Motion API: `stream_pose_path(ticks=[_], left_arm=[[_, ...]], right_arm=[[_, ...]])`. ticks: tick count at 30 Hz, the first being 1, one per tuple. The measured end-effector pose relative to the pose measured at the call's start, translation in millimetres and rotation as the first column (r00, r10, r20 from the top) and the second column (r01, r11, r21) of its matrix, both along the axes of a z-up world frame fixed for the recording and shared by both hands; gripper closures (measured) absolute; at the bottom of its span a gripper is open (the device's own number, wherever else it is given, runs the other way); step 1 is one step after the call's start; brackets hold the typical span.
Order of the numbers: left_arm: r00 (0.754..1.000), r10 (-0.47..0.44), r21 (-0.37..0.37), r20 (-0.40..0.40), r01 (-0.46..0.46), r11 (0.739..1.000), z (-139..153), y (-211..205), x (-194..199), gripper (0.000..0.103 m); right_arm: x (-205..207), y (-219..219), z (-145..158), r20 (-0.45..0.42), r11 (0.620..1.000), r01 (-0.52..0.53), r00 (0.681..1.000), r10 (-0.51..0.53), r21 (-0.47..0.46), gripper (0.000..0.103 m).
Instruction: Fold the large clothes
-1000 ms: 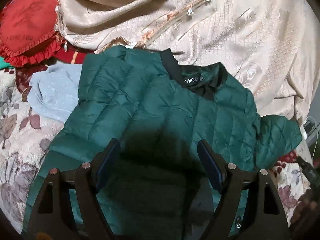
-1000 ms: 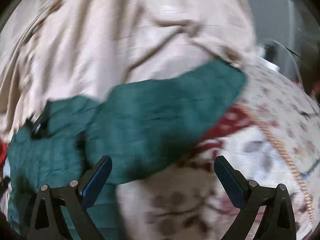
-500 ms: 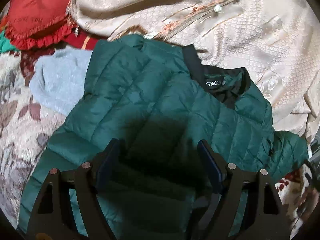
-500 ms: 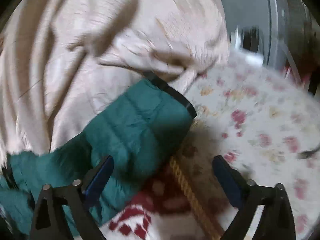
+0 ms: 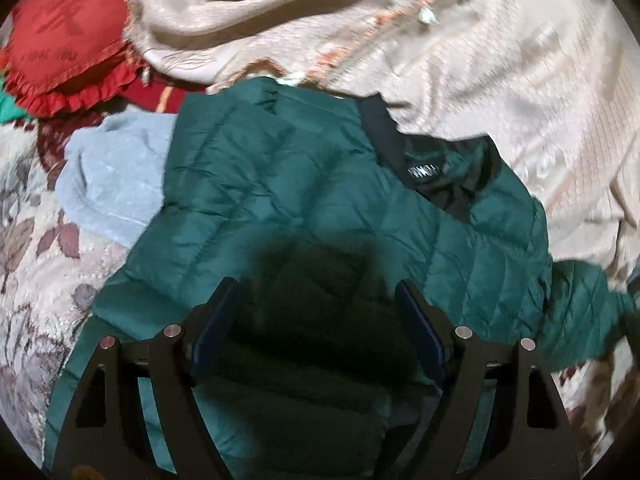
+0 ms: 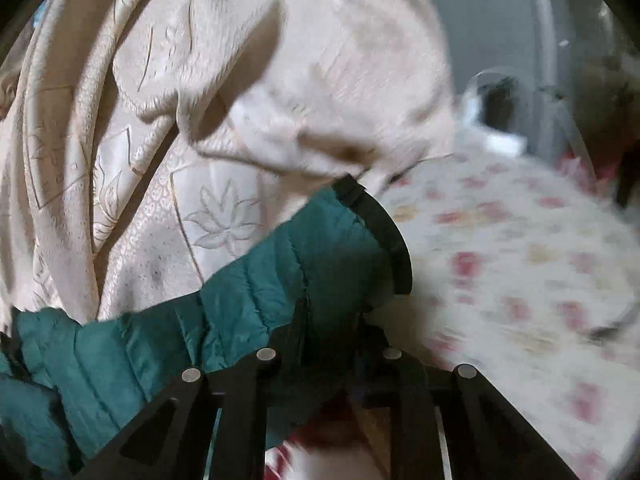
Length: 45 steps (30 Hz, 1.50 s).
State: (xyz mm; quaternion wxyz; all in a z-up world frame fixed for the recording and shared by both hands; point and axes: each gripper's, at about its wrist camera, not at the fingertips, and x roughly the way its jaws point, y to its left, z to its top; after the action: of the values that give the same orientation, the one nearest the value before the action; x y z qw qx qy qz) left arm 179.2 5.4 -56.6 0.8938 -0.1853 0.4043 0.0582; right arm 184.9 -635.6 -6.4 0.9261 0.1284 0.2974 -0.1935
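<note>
A dark green quilted jacket (image 5: 304,200) with a black collar (image 5: 440,168) lies spread on a bed. My left gripper (image 5: 316,320) is open and empty, hovering over the jacket's lower body. In the right wrist view the jacket's sleeve (image 6: 256,300) with a black cuff (image 6: 384,236) stretches out, and my right gripper (image 6: 332,344) is shut on the sleeve just below the cuff. The fingertips are hidden in the fabric.
A beige embroidered blanket (image 5: 480,60) is bunched behind the jacket and shows in the right wrist view (image 6: 180,120). A red frilled cushion (image 5: 64,36) and a light blue garment (image 5: 112,172) lie at the left. Floral bedding (image 6: 520,260) extends right.
My right gripper has moved along the sleeve to the cuff and closed on it. The left gripper stays open and has drifted slightly over the jacket.
</note>
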Motion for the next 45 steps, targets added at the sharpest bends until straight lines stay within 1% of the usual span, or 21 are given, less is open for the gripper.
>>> stream_pose_path(ticks=[2,5,7,10,14,16,18,20,22,23,26,29,30,31,34,37,40,41,43,44,45], left_arm=[[1.0,0.03,-0.026,-0.011,-0.03,0.999,-0.7,10.4,-1.5,0.023],[0.998,0.057,-0.047,-0.033,-0.058,0.997,-3.6,21.6,-2.7,0.023],[0.996,0.066,-0.06,-0.059,-0.069,0.996,-8.3,26.9,-1.6,0.023],[0.993,0.083,-0.078,-0.086,-0.09,0.993,-14.7,32.5,-2.2,0.023],[0.992,0.09,-0.081,-0.09,-0.097,0.992,-16.2,32.7,-4.4,0.023],[0.993,0.078,-0.078,-0.084,-0.085,0.993,-15.3,30.7,-4.0,0.023],[0.995,0.054,-0.076,-0.082,-0.06,0.995,-14.3,25.6,-2.1,0.023],[0.996,0.005,-0.091,-0.085,-0.013,0.996,-15.0,19.7,1.8,0.023],[0.995,-0.056,-0.128,-0.087,0.044,0.991,-17.1,11.4,6.0,0.023],[0.994,-0.074,-0.129,-0.084,0.063,0.99,-16.6,7.6,7.2,0.023],[0.994,-0.094,-0.089,-0.06,0.088,0.992,-11.2,-0.9,7.6,0.023],[0.994,-0.099,-0.094,-0.054,0.093,0.991,-10.9,-0.6,8.3,0.023],[0.993,-0.099,-0.102,-0.059,0.092,0.99,-12.2,-0.1,9.4,0.023],[0.993,-0.097,-0.112,-0.064,0.089,0.99,-13.7,0.9,10.5,0.023],[0.994,-0.094,-0.11,-0.061,0.087,0.99,-14.1,1.7,9.7,0.023],[0.993,-0.106,-0.109,-0.052,0.1,0.989,-13.8,-0.8,8.8,0.023],[0.99,-0.134,-0.122,-0.038,0.128,0.984,-12.6,-6.5,8.5,0.023],[0.988,-0.149,-0.127,-0.029,0.144,0.981,-11.3,-9.5,8.4,0.023],[0.979,-0.203,-0.137,0.006,0.202,0.97,-6.9,-19.8,6.0,0.023],[0.97,-0.242,-0.14,0.026,0.244,0.96,-4.5,-27.5,4.9,0.023],[0.957,-0.287,-0.145,0.05,0.292,0.946,-1.7,-36.4,3.9,0.023]], right_arm=[[-31.6,9.8,15.8,0.004,0.998,0.056,0.998,-0.056,-0.041,0.086],[-62.5,29.5,36.2,0.047,0.995,0.066,0.997,-0.062,-0.075,0.086],[-80.0,49.2,44.5,0.096,0.998,0.042,0.995,-0.037,-0.045,0.086],[-92.5,105.3,46.5,0.14,0.998,-0.063,0.988,0.06,0.012,0.086],[-75.4,183.3,17.9,0.103,0.971,-0.236,0.968,0.23,0.04,0.086],[-64.0,228.2,-4.4,0.088,0.938,-0.341,0.938,0.335,0.063,0.086],[-52.7,264.1,-23.3,0.047,0.905,-0.419,0.908,0.417,0.073,0.086],[-41.8,293.8,-35.8,0.001,0.878,-0.474,0.88,0.475,0.065,0.086],[-31.8,323.4,-45.6,-0.012,0.845,-0.533,0.845,0.534,0.054,0.086],[-26.4,330.5,-49.3,-0.011,0.83,-0.555,0.831,0.556,0.065,0.086],[-16.0,363.5,-65.8,-0.001,0.74,-0.666,0.743,0.669,0.101,0.086],[-5.0,377.7,-79.4,-0.047,0.693,-0.708,0.694,0.718,0.136,0.085],[-1.7,378.8,-84.2,-0.066,0.688,-0.709,0.688,0.723,0.151,0.079],[-2.0,377.0,-84.9,-0.065,0.685,-0.711,0.685,0.726,0.16,0.063],[-6.8,376.9,-81.7,-0.071,0.693,-0.707,0.691,0.719,0.139,0.042],[-12.5,380.5,-72.7,-0.088,0.682,-0.72,0.676,0.731,0.128,0.041],[-34.1,372.5,-59.5,-0.143,0.716,-0.696,0.704,0.696,0.054,0.041],[-45.3,367.0,-57.8,-0.176,0.732,-0.681,0.719,0.672,0.019,0.041],[-63.1,355.8,-62.3,-0.247,0.758,-0.651,0.742,0.624,-0.04,0.031],[-68.8,352.7,-64.7,-0.268,0.763,-0.644,0.746,0.609,-0.059,0.03],[-77.1,347.1,-73.1,-0.316,0.759,-0.646,0.738,0.597,-0.076,0.03]])
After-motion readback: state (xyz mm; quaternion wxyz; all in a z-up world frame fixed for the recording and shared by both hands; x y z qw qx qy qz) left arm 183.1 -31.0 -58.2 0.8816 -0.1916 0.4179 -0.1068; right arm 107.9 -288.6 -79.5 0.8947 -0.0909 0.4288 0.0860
